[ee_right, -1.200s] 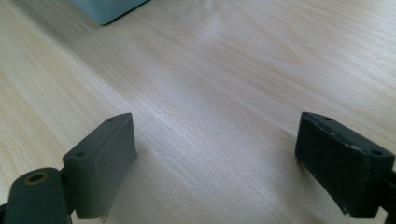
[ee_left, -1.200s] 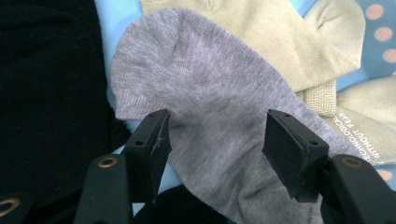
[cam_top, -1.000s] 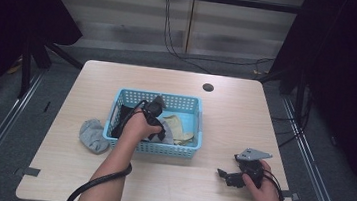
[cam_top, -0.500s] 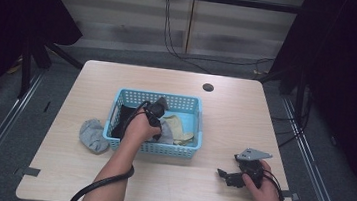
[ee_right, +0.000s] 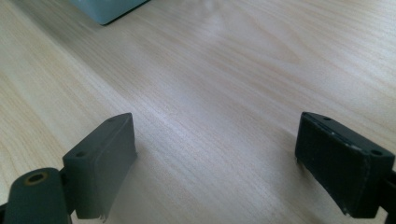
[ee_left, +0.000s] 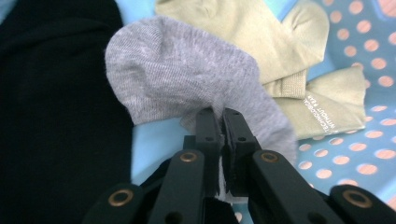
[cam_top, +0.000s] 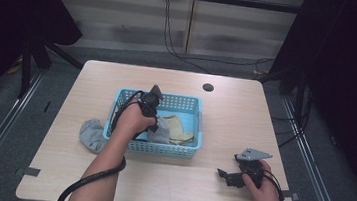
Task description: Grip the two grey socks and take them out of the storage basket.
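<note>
Wooden table (cam_top: 224, 120): one, pale grain, broad bare areas on far side and at right.
Baskets: one blue basket (cam_top: 194, 102), perforated walls, mid-table.
Socks: two grey, two tan, plus one black garment (ee_left: 56, 116) in basket.
Grey sock (ee_left: 182, 70): inside basket, beside tan socks (ee_left: 261, 56), pinched at its fabric between closed jaws of left gripper (ee_left: 222, 114).
Second grey sock (cam_top: 92, 134): on tabletop, just outside basket's left wall.
Right gripper (ee_right: 215, 154): near front right edge, jaws wide apart, nothing between them, low over bare wood.
</note>
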Motion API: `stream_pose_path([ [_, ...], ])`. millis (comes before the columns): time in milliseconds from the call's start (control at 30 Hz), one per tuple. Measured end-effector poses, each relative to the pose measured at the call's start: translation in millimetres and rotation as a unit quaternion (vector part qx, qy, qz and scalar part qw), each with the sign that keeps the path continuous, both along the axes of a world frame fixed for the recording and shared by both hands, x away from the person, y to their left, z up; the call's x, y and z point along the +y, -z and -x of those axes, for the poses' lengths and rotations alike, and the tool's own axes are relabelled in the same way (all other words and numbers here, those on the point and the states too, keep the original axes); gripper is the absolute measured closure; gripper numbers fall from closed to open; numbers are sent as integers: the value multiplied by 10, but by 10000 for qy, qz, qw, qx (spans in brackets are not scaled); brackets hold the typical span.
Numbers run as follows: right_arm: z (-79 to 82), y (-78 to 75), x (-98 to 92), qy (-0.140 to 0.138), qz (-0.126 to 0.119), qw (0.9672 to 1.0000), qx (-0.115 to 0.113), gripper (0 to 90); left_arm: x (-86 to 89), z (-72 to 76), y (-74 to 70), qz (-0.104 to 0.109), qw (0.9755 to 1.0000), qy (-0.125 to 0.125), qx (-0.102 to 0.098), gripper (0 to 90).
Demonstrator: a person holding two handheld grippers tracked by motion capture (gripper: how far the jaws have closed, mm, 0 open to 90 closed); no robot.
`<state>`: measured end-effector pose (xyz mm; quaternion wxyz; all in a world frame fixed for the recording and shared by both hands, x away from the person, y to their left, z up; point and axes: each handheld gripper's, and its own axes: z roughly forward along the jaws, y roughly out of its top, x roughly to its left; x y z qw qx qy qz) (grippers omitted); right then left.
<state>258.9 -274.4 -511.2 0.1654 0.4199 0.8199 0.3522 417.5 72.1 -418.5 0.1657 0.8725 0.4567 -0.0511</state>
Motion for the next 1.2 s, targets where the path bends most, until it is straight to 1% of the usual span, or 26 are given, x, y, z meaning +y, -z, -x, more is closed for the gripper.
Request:
stream_pose_path([
  [67,-1,0,0,0,-6,10000,2,120,34,-6,-45,36,10000,-26,22,861],
  [167,-4,1,-1,-18,-1,10000,-22,120,80,-13,-115,35,10000,-59,-11,861],
  [233,0,-1,1,6,-3,10000,5,120,109,-18,-159,60,9999,-76,-54,860],
  [367,-4,1,-1,-16,0,10000,-23,120,156,-25,-245,0,9999,-93,-119,860],
  [500,0,-1,1,5,-4,10000,5,119,185,-35,-335,-52,9999,-95,-106,860],
  [600,-4,1,-1,-16,-1,10000,-22,119,191,-42,-394,-72,9999,-104,-107,860],
  [633,0,-1,0,2,-3,10000,7,119,194,-46,-420,-93,9998,-99,-111,859],
  [667,-4,1,-2,-20,-1,10000,-20,119,196,-49,-440,-103,9998,-103,-124,859],
  [867,0,-1,1,4,-2,10000,5,120,228,-63,-540,-118,9997,-130,-154,859],
  [1033,-4,1,-1,-14,-1,10000,-20,119,280,-68,-616,-128,9997,-153,-149,858],
  [1200,1,-3,0,6,4,10000,13,119,347,-74,-707,-153,9995,-193,-183,857],
])
